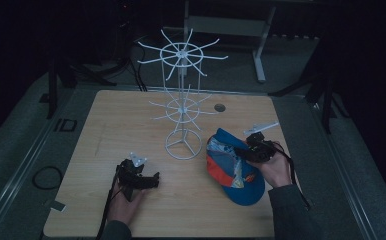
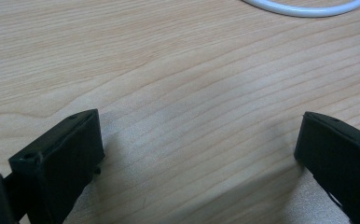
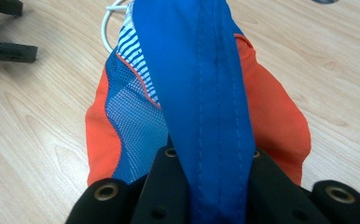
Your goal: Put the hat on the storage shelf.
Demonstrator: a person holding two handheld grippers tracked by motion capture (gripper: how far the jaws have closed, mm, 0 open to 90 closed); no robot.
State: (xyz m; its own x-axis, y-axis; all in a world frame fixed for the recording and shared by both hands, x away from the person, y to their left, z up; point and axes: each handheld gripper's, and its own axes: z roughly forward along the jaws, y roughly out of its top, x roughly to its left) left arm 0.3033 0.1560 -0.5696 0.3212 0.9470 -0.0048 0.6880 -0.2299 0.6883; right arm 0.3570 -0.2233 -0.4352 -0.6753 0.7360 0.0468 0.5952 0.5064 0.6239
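Note:
A blue and orange cap (image 1: 233, 167) lies on the wooden table (image 1: 131, 115) at the front right, just right of a white wire rack (image 1: 182, 100). My right gripper (image 1: 246, 151) is shut on a blue fold of the cap (image 3: 201, 93), which runs up between its jaws in the right gripper view. My left gripper (image 1: 153, 180) rests near the front left of the table, open, with bare wood between its jaws (image 2: 197, 149). The rack's white base ring (image 2: 304, 8) sits ahead of it.
The rack has two tiers of radiating hooks on a central pole, with a round base ring (image 1: 182, 145). A small round hole (image 1: 219, 107) marks the table's far right. Dark floor, stands and cables surround the table.

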